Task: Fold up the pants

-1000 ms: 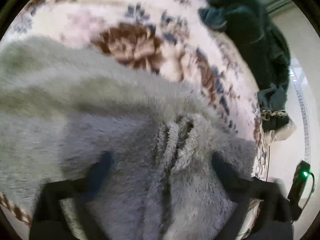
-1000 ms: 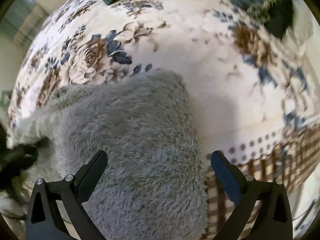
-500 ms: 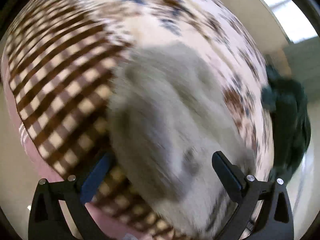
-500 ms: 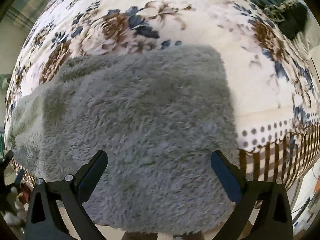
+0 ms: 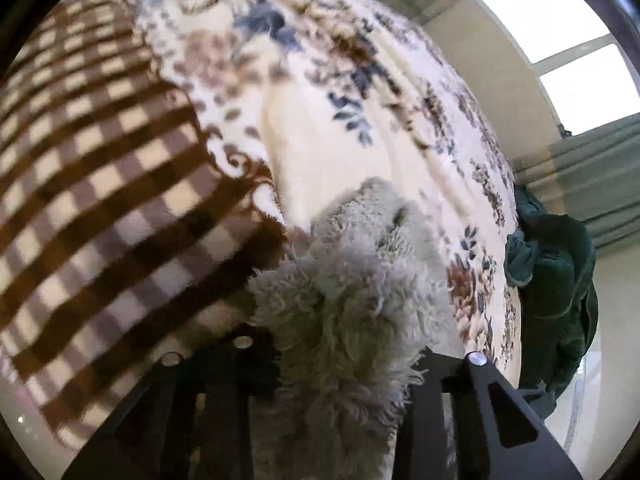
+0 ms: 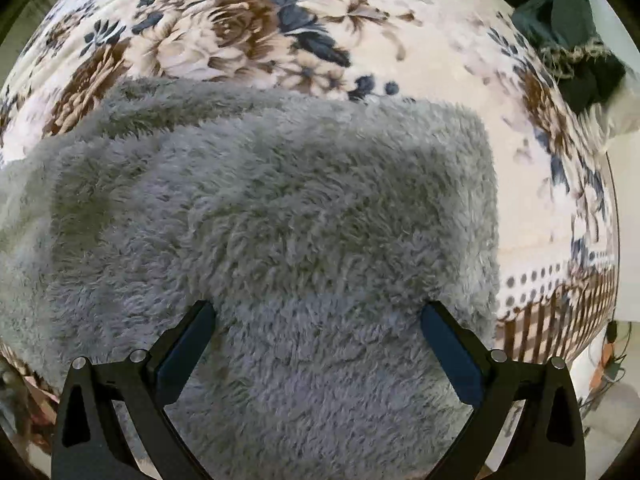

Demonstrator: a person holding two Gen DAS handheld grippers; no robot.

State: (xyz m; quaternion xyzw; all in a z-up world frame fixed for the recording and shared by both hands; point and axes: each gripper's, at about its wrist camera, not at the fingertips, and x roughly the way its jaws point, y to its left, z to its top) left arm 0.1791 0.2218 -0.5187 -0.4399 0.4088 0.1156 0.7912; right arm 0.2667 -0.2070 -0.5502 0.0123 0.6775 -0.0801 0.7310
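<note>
The pants are grey and fluffy. In the right wrist view they (image 6: 280, 220) lie spread wide on a flowered blanket, and my right gripper (image 6: 318, 344) hovers just above them, open and empty. In the left wrist view my left gripper (image 5: 340, 364) is shut on a bunched end of the pants (image 5: 360, 280) and holds it up over the bed; the fabric hides the fingertips.
The bed carries a cream blanket with brown and blue flowers (image 6: 256, 32) and a brown checked border (image 5: 100, 184). A dark green garment (image 5: 556, 288) lies at the bed's far side, also in the right wrist view (image 6: 568, 12). A window (image 5: 568, 40) is behind.
My left gripper swung from the waistband to the pants' end by the checked border and closed on it. My right gripper drew back, so more of the pants shows.
</note>
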